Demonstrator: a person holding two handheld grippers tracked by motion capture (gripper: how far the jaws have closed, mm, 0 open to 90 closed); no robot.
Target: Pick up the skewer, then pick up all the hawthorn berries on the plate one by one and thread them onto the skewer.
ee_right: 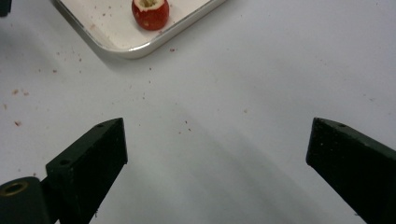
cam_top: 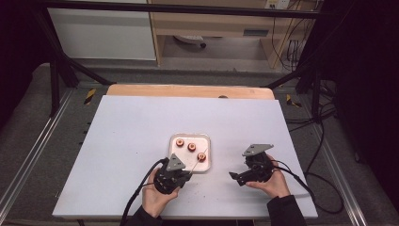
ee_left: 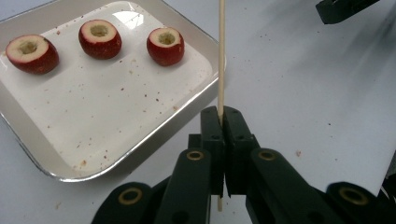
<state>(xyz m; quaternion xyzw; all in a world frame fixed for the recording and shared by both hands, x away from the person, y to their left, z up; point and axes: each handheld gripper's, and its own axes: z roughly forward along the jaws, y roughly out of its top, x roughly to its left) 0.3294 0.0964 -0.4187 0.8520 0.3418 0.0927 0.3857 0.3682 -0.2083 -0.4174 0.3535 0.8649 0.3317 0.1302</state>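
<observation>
Nearest the table's near edge, the left gripper (ee_left: pixel 221 116) pinches a thin wooden skewer (ee_left: pixel 221 56) between closed jaws, its stick slanting up past the near right corner of the white tray (cam_top: pixel 209 165). Well to the right, the right gripper (ee_right: pixel 217 154) spreads wide over bare white table (cam_top: pixel 127 132), nothing between its jaws. Farther off, three cored red fruits (ee_left: pixel 100 38) sit along the tray's far side, with open table all round.

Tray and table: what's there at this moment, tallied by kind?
Cored red fruits on the tray: 3
White tray: 1
Wooden skewer, clamped in the left gripper: 1
Grippers, counting the open right gripper: 2
Total: 7
</observation>
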